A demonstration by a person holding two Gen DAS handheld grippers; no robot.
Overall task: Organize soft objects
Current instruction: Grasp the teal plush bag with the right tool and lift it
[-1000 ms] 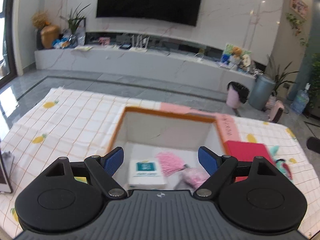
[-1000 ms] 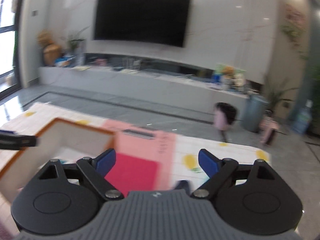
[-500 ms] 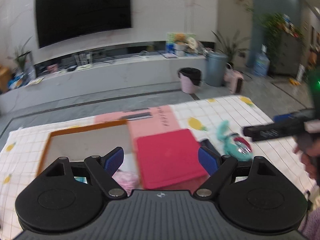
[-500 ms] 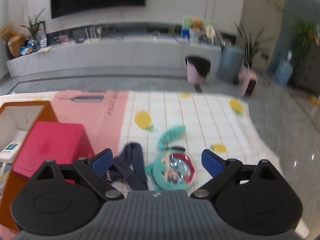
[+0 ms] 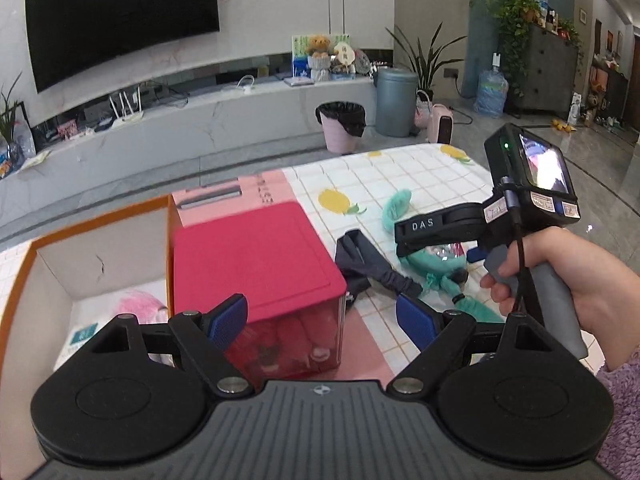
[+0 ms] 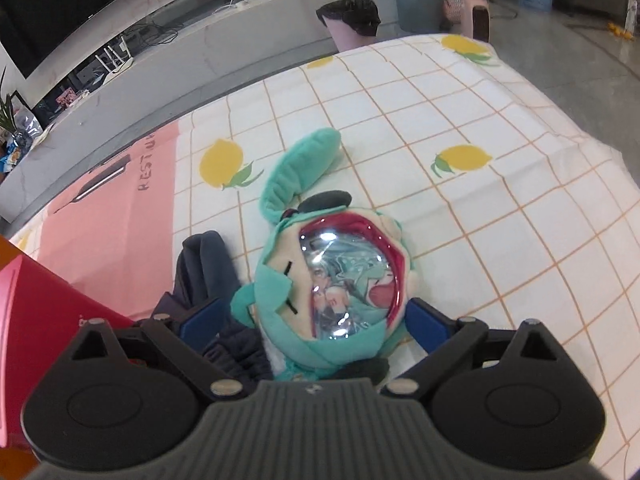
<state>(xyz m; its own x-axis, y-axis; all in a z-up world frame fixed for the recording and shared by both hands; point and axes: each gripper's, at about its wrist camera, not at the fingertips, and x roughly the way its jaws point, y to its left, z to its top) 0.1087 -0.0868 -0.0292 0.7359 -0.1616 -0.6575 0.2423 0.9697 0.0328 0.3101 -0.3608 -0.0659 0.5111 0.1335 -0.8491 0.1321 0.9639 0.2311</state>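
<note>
A teal plush toy point(image 6: 320, 280) with a shiny clear face panel lies on the lemon-print cloth point(image 6: 480, 240). A dark navy fabric piece point(image 6: 204, 272) lies against its left side. My right gripper point(image 6: 314, 320) points down over the plush with its jaws opening. The plush sits between the blue pads point(image 6: 428, 324), and they do not press it. My left gripper point(image 5: 322, 320) is open and holds nothing. It hovers above a red-lidded clear box point(image 5: 252, 248). In the left wrist view the plush point(image 5: 436, 260) is partly hidden by the right gripper point(image 5: 438, 246).
An open orange-rimmed carton point(image 5: 100, 256) stands left of the red box and holds a pink fluffy item point(image 5: 136, 300) and a white packet point(image 5: 80, 338). A pink mat point(image 6: 112, 232) lies under the boxes. A person's hand point(image 5: 560, 280) grips the right tool.
The left gripper has swung right, from over the open carton to the red box. The right gripper has dropped down onto the teal plush and spread its fingers a little wider.
</note>
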